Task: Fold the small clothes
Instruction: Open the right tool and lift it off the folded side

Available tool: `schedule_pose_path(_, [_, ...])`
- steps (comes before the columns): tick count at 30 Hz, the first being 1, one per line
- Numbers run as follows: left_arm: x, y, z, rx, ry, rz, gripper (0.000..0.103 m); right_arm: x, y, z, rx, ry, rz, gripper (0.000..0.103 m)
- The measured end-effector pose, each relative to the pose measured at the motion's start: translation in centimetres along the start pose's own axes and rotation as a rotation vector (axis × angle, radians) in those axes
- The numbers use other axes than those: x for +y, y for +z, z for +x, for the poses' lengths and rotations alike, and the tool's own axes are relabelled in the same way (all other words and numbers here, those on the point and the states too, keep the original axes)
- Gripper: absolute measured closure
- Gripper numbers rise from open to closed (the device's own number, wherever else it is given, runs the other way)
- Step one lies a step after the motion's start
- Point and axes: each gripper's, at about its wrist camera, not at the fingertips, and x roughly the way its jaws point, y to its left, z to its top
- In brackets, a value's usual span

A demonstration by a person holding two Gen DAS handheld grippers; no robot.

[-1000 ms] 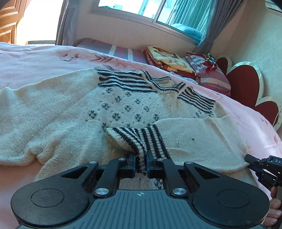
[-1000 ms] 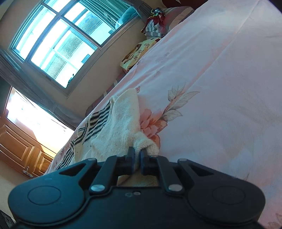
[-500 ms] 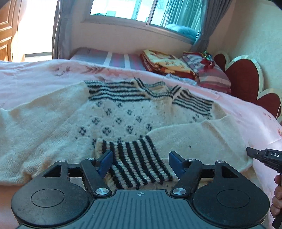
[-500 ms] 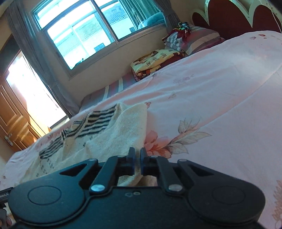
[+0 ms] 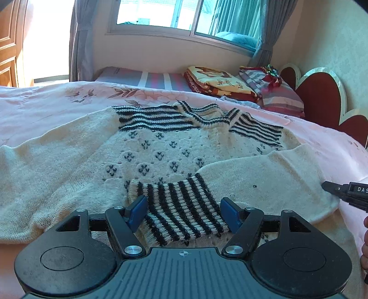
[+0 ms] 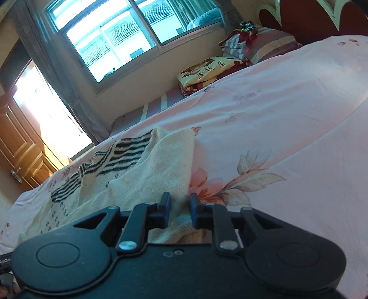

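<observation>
Sweater: your cream knitted sweater (image 5: 158,147) lies flat across the middle of the left wrist view, on the pink floral bedspread (image 5: 46,108), with black stripes at the collar and small dark motifs down the front.
Folded sleeve: the right-hand sleeve (image 5: 264,179) is laid inward over the body, and its striped cuff (image 5: 181,207) rests low in the centre of the frame.
Left gripper: your left gripper (image 5: 184,212) stands open, its blue pads either side of the cuff and not pressing it; its jaws have just been opening, and the cuff lies loose between them.
Right gripper: your right gripper (image 6: 179,209) sits at the bottom centre of its own view, over the cream edge of the sweater (image 6: 161,174). Its jaws have just been opening a little; a narrow gap shows between the pads, cloth lies in it, and the pads do not press on it.
Right gripper in the left view: its black tip (image 5: 345,192) pokes in at the right edge, just beside the fold of the sleeve.
Surroundings: folded blankets (image 5: 218,80) lie at the upper right, below the window (image 5: 184,16), with a red headboard (image 5: 322,96) at the far right.
</observation>
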Motion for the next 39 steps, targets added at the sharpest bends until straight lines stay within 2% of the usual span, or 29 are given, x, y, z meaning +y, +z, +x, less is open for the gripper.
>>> schedule_pose_path(1, [-0.1, -0.1, 0.0, 0.0, 0.009, 0.01, 0.035, 0.6, 0.0, -0.4, -0.026, -0.028, -0.054, 0.097])
schedule_pose_path(2, [-0.3, -0.1, 0.0, -0.001, 0.03, 0.022, 0.043, 1.1, -0.1, -0.9, -0.054, -0.047, -0.089, 0.098])
schedule_pose_path(4, [-0.3, -0.2, 0.0, -0.002, 0.041, 0.037, 0.043, 1.7, -0.3, -0.9, -0.061, -0.082, -0.129, 0.098])
schedule_pose_path(5, [-0.3, -0.2, 0.0, -0.004, 0.042, 0.038, 0.043, 1.5, -0.6, -0.2, -0.028, -0.098, -0.128, 0.098])
schedule_pose_path(8, [-0.7, -0.3, 0.1, 0.002, 0.055, 0.083, 0.043, 1.0, -0.2, 0.1, -0.012, -0.097, -0.109, 0.096])
schedule_pose_path(10, [-0.8, -0.2, 0.0, 0.007, 0.058, 0.097, 0.043, 0.0, 0.2, -0.7, -0.035, -0.096, -0.039, 0.087])
schedule_pose_path(12, [-0.8, 0.2, -0.7, -0.001, 0.058, 0.082, 0.043, -0.6, 0.4, -2.2, -0.085, -0.123, 0.002, 0.099])
schedule_pose_path(15, [-0.7, 0.3, -1.2, -0.026, 0.035, 0.07, 0.043, -0.5, 0.6, -3.7, -0.104, -0.086, -0.006, 0.1])
schedule_pose_path(18, [-0.7, -0.1, -0.4, -0.001, 0.033, 0.071, 0.043, 0.7, 0.3, -3.5, -0.07, -0.021, -0.061, 0.1])
schedule_pose_path(21, [-1.0, -0.3, -0.2, 0.0, 0.04, 0.091, 0.037, 1.5, -0.8, -1.3, 0.022, -0.088, -0.133, 0.102])
schedule_pose_path(25, [-1.1, -0.3, -0.2, 0.003, 0.039, 0.106, 0.035, 1.3, -0.5, -1.4, 0.009, -0.086, -0.114, 0.103])
schedule_pose_path(28, [-0.8, 0.1, -0.2, 0.0, 0.032, 0.069, 0.035, 0.7, 0.6, -1.8, -0.062, -0.067, -0.062, 0.079])
schedule_pose_path(32, [-1.2, 0.4, -0.3, -0.021, 0.042, 0.071, 0.035, -0.6, 3.4, 0.8, -0.076, -0.05, 0.024, 0.084])
schedule_pose_path(34, [-1.2, 0.9, -0.3, -0.036, 0.039, 0.066, 0.035, -1.2, 4.5, 2.7, -0.063, -0.039, 0.066, 0.083])
schedule_pose_path(36, [-0.9, 1.5, 0.3, -0.025, 0.048, 0.052, 0.035, -2.1, 5.2, 4.2, -0.033, -0.003, 0.145, 0.076])
schedule_pose_path(38, [-0.6, 1.8, 1.0, -0.02, 0.072, 0.052, 0.035, -2.7, 5.5, 5.0, -0.022, 0.018, 0.188, 0.063])
schedule_pose_path(39, [-0.6, 1.7, 1.5, -0.012, 0.088, 0.066, 0.035, -2.8, 5.6, 5.3, -0.013, 0.033, 0.195, 0.063])
